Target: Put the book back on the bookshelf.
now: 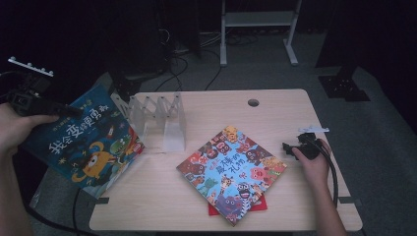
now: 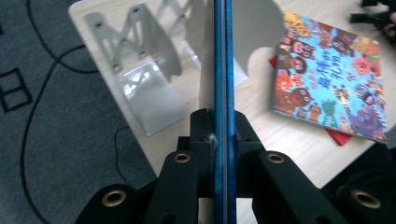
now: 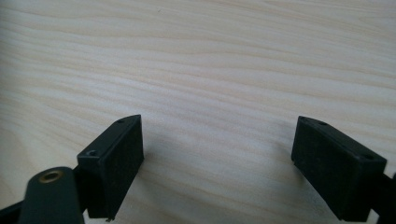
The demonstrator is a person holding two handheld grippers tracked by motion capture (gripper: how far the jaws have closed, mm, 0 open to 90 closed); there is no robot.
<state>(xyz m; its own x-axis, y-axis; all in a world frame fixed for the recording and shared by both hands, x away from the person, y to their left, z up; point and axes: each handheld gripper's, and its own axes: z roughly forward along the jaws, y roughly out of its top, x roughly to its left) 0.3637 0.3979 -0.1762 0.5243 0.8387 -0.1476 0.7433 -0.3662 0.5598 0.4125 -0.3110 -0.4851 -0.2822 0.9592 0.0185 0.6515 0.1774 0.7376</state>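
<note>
Dark blue picture book (image 1: 86, 147): held off the left edge of the table (image 1: 206, 105), over the floor, with its near right corner reaching in above the table's left side. Cover faces up, showing an orange monster and large pale characters. The book lies tilted rather than flat. Its long axis runs diagonally from far left to near right. In the left gripper view it is seen edge-on as a thin blue strip (image 2: 222, 93) rising straight up from between the jaws, pointing toward the rack.

Left gripper (image 1: 66, 110): at the far left, in the person's left hand (image 1: 14, 129). Jaws are clamped together on the far left edge of the dark blue picture book, one pad on each face.

Right gripper (image 1: 289, 149): on the right side of the table, in the person's right hand (image 1: 314, 164), pointing left toward the bright picture book and just clear of its right corner. Jaws stand wide apart over bare wood, nothing between them.

Bright picture book (image 1: 231, 172): lying flat near the table's middle, turned like a diamond, cover up with many small cartoon creatures on light blue. A red item (image 1: 260, 204) shows under its near edge.

White expanding rack (image 1: 157, 118): standing on the far left part of the table, just right of the held book, its dividers upright and its zigzag frame running left to right.
</note>
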